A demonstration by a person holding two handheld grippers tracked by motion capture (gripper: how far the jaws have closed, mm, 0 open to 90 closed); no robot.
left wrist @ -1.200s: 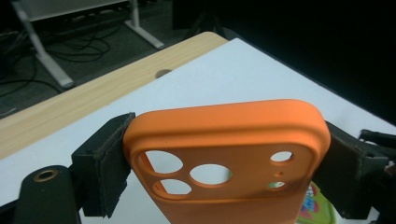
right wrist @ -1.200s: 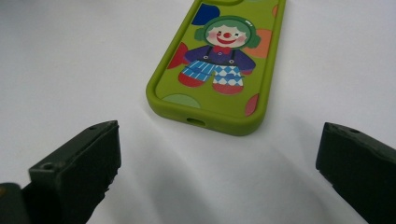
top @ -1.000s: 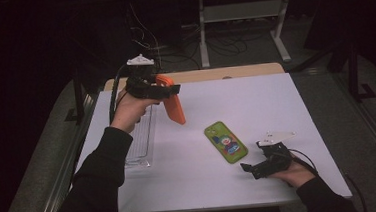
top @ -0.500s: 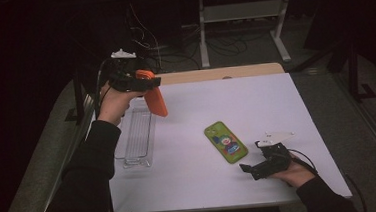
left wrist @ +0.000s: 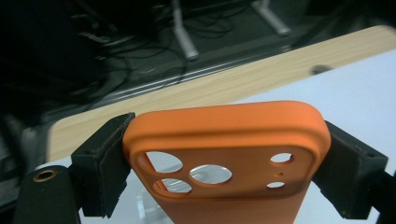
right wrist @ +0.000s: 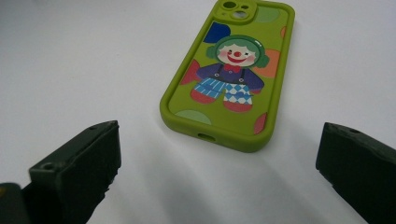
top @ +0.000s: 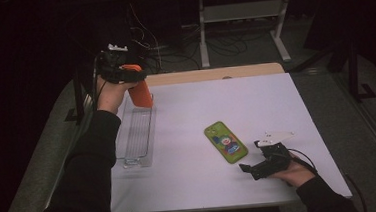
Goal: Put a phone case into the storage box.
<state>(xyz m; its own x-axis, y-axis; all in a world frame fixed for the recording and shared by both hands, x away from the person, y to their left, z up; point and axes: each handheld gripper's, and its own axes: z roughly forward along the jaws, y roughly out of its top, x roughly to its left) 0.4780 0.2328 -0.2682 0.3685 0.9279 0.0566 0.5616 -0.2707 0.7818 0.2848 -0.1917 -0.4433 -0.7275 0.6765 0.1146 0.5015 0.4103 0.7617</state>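
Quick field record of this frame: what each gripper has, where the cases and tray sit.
left gripper: shut on orange case, held up over the far end of the tray
right gripper: open, empty, low over the table, pointed at green case
green case: flat on table, clown print up, apart from the right gripper's jaws
tray: clear, at table's left edge; contents cannot be told
table: white top, wood strip along far edge

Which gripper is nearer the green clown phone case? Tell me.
Right. The right gripper rests on the table just short of the green clown phone case, jaws open toward it. The left gripper is raised at the far left, holding the orange phone case.
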